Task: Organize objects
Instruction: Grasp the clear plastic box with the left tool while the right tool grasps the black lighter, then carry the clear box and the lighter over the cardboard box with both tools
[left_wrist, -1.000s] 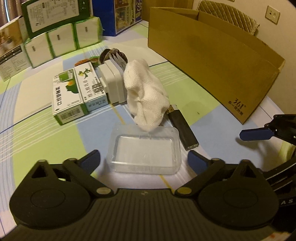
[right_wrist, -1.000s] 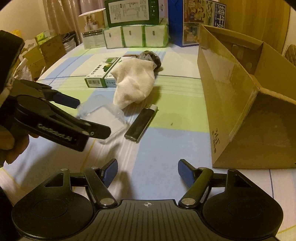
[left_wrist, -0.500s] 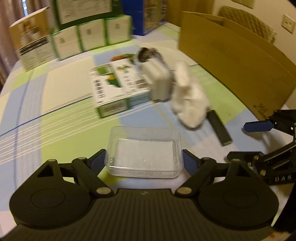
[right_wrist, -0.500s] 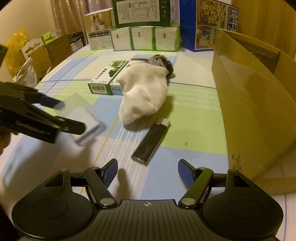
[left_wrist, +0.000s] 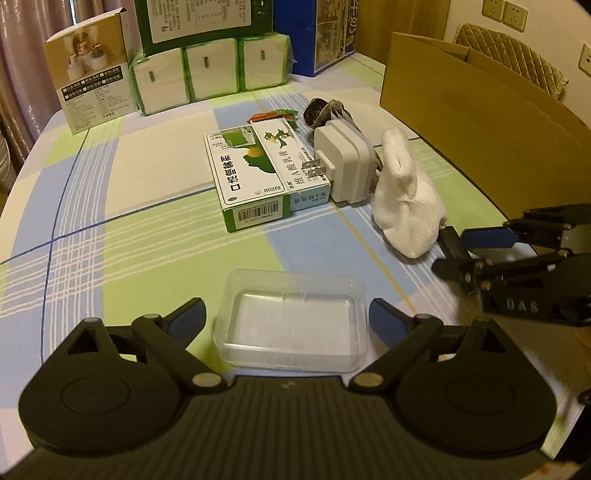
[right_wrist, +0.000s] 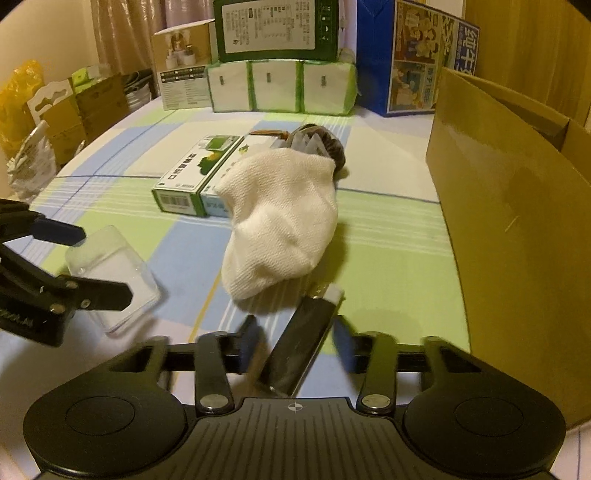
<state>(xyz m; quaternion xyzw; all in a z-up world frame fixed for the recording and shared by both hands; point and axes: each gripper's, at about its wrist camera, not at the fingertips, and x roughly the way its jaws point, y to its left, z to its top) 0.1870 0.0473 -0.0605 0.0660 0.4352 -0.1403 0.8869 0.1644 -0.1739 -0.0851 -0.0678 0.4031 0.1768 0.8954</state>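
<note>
One clear tray (left_wrist: 291, 325) is framed by the left gripper (left_wrist: 288, 317). The jaws are spread wide, with a blue pad just off each short side of the tray; contact cannot be told, and the tray appears to rest on the tablecloth (left_wrist: 147, 240). In the right wrist view the same tray (right_wrist: 110, 273) is seen at the left, between the left gripper's (right_wrist: 92, 262) two fingers.

One black lighter (right_wrist: 299, 347) lies between the fingers of the right gripper (right_wrist: 295, 345). These jaws are narrowed about it but blurred, with a gap showing on either side, so a grip is not shown. In the left wrist view the right gripper (left_wrist: 458, 251) is seen at the right edge, over the lighter (left_wrist: 452, 243), of which only a small dark part shows.

One white sock (right_wrist: 280, 229) lies just beyond the lighter, its toe near the lighter's pale end. Behind it two green and white cartons (left_wrist: 258, 177) lie side by side, touching. One white plug adapter (left_wrist: 343, 162) stands against the nearer carton's right side, its prongs over that carton. A dark bundle (left_wrist: 321, 109) and an orange packet (left_wrist: 273, 115) lie behind these.

One open cardboard box (right_wrist: 517, 229) stands at the right. At the far edge three tissue packs (left_wrist: 210, 74) are lined up, with a green box (left_wrist: 203, 26) on top.
</note>
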